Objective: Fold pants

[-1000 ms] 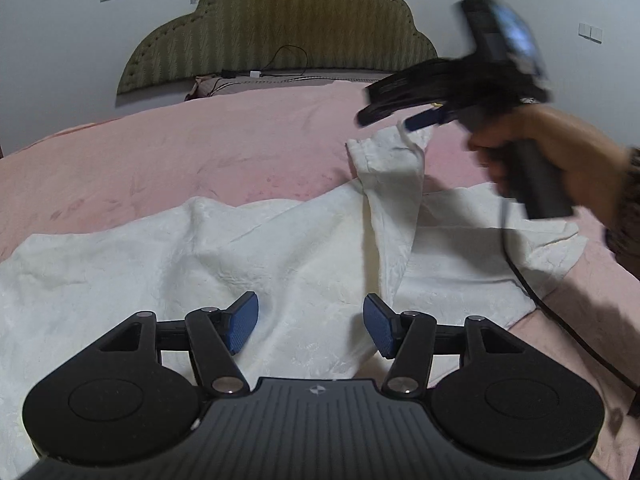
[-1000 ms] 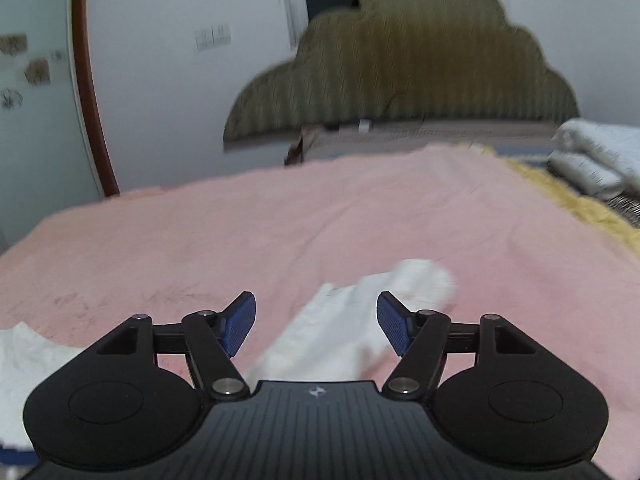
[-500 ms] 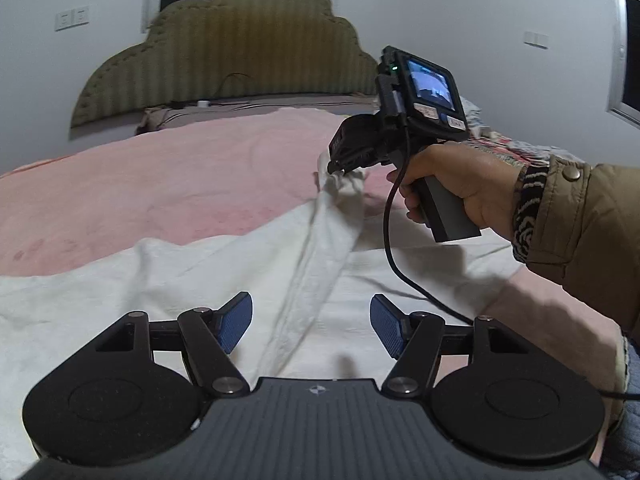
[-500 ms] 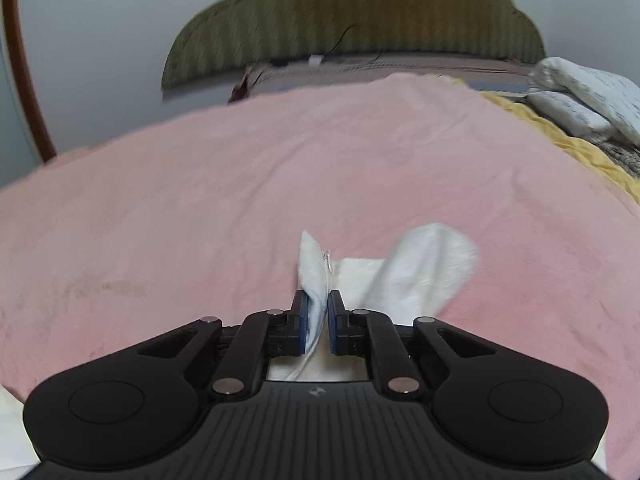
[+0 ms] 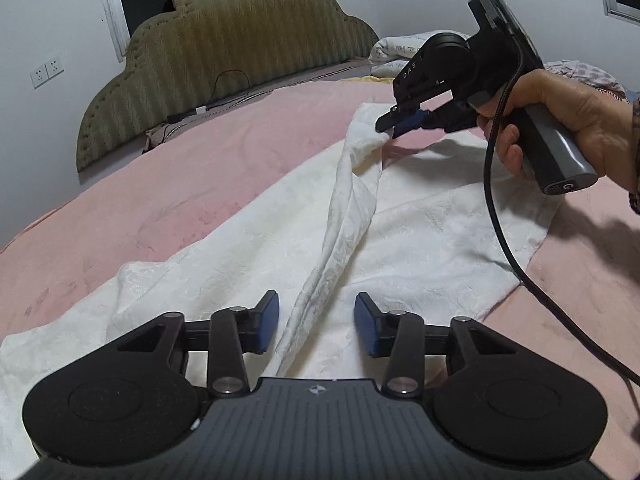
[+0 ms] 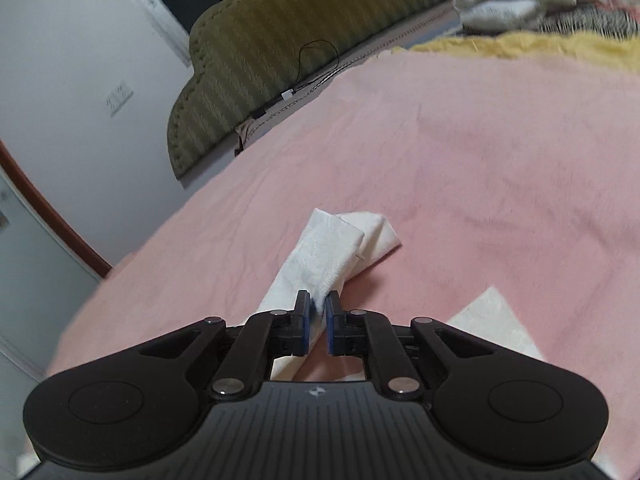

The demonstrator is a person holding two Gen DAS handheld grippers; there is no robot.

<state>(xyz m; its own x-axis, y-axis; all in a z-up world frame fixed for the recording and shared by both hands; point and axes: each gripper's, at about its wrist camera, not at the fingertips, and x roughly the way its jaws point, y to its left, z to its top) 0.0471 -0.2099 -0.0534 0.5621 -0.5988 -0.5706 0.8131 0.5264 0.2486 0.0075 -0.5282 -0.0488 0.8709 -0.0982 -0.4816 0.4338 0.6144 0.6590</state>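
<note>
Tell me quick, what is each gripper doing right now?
Left gripper: open, jaws just closing in, a ridge of the white pants between them, not pinched.
Right gripper: shut on the pants leg, lifting it off the pink bedspread.

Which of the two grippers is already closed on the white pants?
The right gripper: its jaws pinch a lifted strip of the white pants. The left gripper is open, the fabric ridge untouched between its fingers.

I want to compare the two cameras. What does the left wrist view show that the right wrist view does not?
Only the left wrist view: the person's hand, the black cable, the left gripper with jaws apart astride a raised fold, just closing.

Only the right wrist view: the yellow blanket, the leg end.

Both: white pants, pink bedcover, headboard, right gripper clamping fabric.
</note>
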